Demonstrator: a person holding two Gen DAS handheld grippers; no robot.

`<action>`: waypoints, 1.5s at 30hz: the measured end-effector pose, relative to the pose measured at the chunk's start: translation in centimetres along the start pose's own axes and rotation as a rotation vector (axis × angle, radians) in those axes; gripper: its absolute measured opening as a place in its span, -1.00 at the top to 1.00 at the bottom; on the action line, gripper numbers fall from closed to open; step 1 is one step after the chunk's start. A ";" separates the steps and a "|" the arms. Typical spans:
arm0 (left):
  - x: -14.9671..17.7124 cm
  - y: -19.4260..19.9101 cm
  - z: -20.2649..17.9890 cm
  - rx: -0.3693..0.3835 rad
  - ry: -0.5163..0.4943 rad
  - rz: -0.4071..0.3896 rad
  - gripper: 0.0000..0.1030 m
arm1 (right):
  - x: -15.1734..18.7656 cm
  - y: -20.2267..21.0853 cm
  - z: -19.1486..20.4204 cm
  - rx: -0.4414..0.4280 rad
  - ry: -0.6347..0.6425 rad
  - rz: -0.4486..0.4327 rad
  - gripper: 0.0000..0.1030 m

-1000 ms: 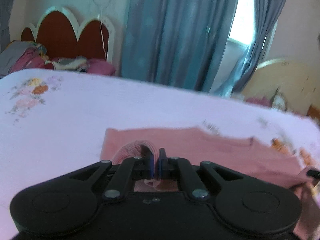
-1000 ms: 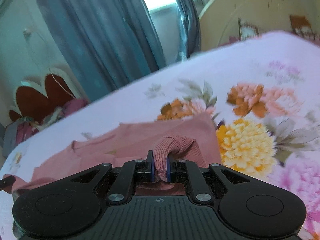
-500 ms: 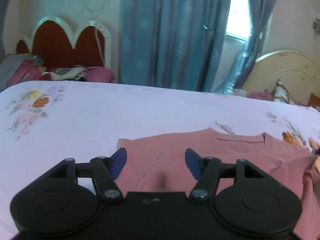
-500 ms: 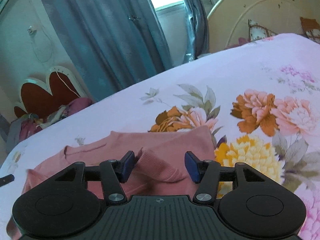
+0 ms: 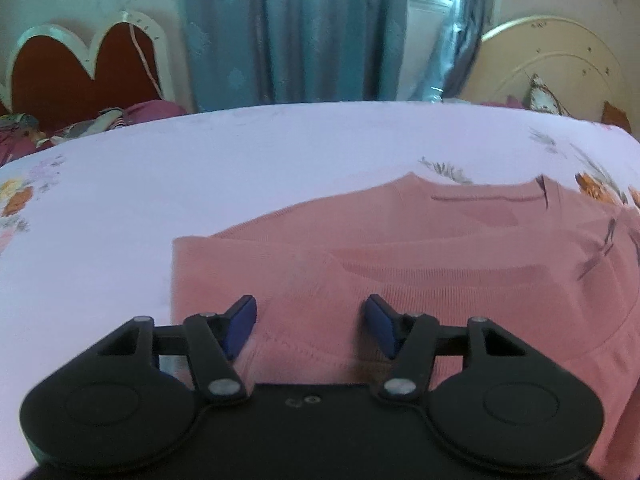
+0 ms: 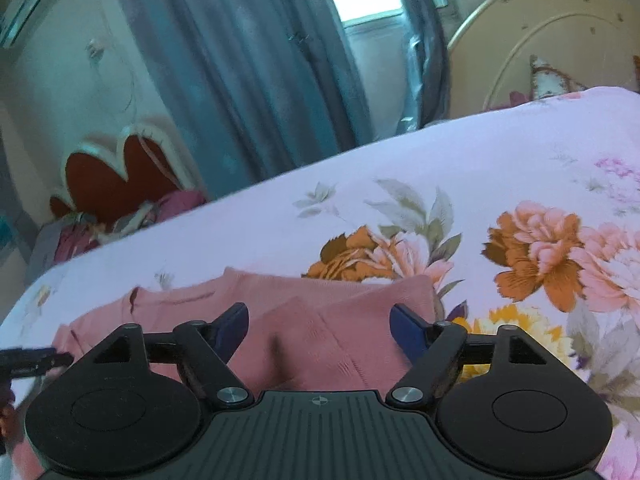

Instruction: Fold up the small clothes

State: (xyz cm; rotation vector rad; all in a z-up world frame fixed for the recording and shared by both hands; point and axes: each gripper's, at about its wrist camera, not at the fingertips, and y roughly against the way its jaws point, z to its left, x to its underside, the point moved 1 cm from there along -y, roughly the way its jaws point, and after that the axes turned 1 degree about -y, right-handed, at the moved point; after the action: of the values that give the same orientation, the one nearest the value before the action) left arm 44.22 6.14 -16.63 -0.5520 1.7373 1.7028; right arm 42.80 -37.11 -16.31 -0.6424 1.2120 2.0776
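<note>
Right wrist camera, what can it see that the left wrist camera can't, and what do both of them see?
Only the right wrist view shows the big orange and pink flowers printed on the bedspread, the sweater's right edge beside them, and the tip of the left gripper at the frame's left edge.

Only the left wrist view shows the sweater's neckline and its left edge on plain sheet.

Both show the pink sweater lying flat on the bed, open gripper fingers, the blue curtains, window and red headboard.
</note>
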 end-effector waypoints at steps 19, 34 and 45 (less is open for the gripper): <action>-1.3 4.7 0.1 0.035 0.019 -0.239 0.87 | -0.7 0.5 1.4 -0.019 0.133 -0.064 0.84; -3.4 -0.8 -0.9 -0.199 0.086 -0.227 0.87 | -1.2 -4.9 0.6 0.219 0.058 -0.081 0.85; -2.0 -1.2 -1.2 -0.255 -0.001 -0.165 0.26 | -1.1 -3.6 0.3 0.235 0.090 -0.083 0.78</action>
State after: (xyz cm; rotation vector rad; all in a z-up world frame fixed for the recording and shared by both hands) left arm 46.29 4.55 -16.13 -0.7847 1.4385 1.8146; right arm 46.16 -35.84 -17.48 -0.6691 1.4296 1.8195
